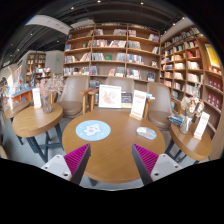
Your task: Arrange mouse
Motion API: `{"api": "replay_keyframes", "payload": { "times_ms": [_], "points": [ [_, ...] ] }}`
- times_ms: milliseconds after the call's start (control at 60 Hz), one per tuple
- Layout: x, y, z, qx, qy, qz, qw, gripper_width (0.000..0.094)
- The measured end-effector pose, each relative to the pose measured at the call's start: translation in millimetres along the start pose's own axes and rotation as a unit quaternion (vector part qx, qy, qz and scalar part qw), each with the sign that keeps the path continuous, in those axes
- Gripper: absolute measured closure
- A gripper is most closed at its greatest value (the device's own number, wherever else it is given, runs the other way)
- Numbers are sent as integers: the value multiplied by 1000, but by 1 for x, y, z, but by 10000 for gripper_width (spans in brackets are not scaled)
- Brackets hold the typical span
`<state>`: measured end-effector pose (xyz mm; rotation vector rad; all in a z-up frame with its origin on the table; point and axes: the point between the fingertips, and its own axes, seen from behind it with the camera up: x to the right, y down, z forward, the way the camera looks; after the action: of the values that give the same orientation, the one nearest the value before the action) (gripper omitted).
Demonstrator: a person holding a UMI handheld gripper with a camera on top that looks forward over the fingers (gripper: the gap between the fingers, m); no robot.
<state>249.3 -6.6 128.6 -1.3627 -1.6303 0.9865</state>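
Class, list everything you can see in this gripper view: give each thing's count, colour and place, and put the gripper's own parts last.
round table: one, light wood, just ahead of the fingers
mouse pad: one, round, pale blue-white, on that table, left of its middle
mouse: one, whitish, small, on the table to the right of the pad, apart from it
sign cards: two, white, upright at the table's far edge
side table: one, light wood, round, off to the left
bookshelves: several, wooden, full of books, along the back and right walls
gripper: one, open, holding nothing
pads: two, magenta, on the fingers' inner faces
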Motion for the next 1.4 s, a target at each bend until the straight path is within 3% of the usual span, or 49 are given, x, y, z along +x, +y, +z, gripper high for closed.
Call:
{"api": "replay_keyframes", "payload": {
  "times_ms": [550,867,1400],
  "points": [
    [179,37,57,-33,120,18,992,77],
    [199,34,121,-27,92,50,994,82],
    [215,50,237,-77,87,53,992,83]
  ]
}}
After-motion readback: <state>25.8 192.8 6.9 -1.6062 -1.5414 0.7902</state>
